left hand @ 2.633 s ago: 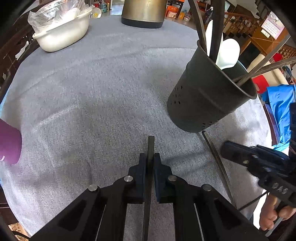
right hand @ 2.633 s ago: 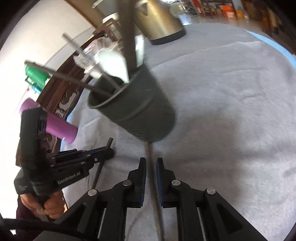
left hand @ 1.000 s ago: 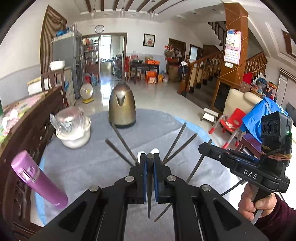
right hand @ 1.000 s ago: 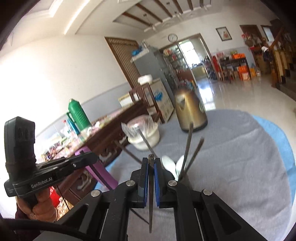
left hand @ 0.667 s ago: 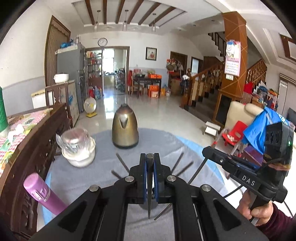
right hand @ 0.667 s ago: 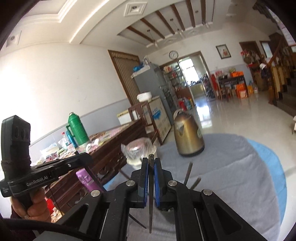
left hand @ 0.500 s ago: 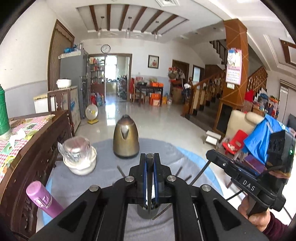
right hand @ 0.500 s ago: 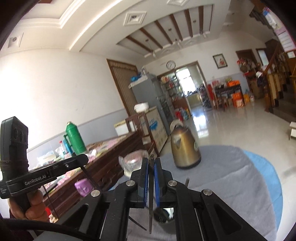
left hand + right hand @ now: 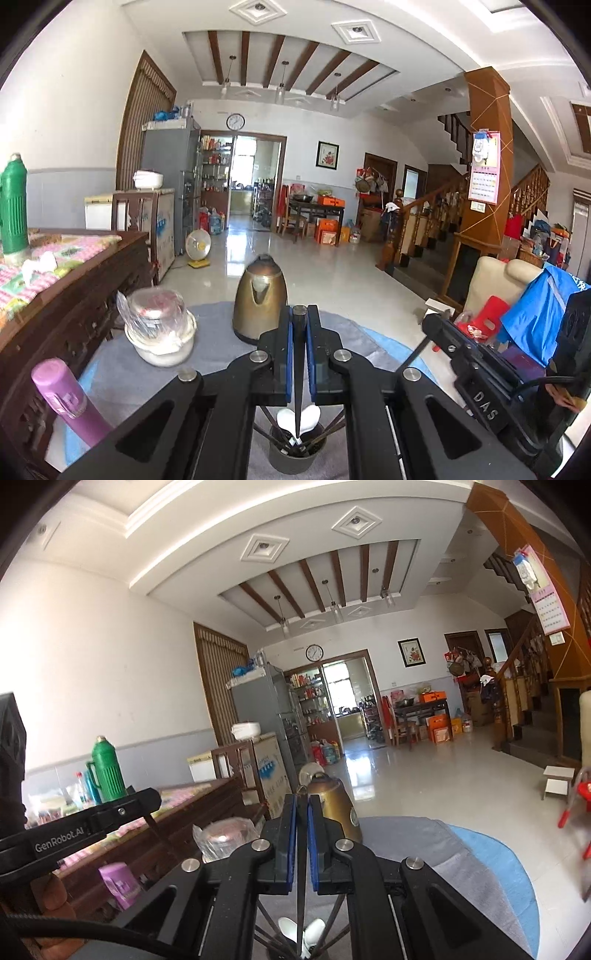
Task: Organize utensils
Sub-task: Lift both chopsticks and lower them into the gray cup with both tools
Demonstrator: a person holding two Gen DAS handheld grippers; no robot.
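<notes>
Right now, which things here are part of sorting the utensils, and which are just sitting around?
Part of the job:
left claw gripping a chopstick
right claw gripping another chopstick
dark holder with white spoons

Just sitting around:
kettle
covered bowl
purple bottle
green flask

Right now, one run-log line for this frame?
left gripper: shut on chopstick | right gripper: shut on chopstick | both above utensil holder
</notes>
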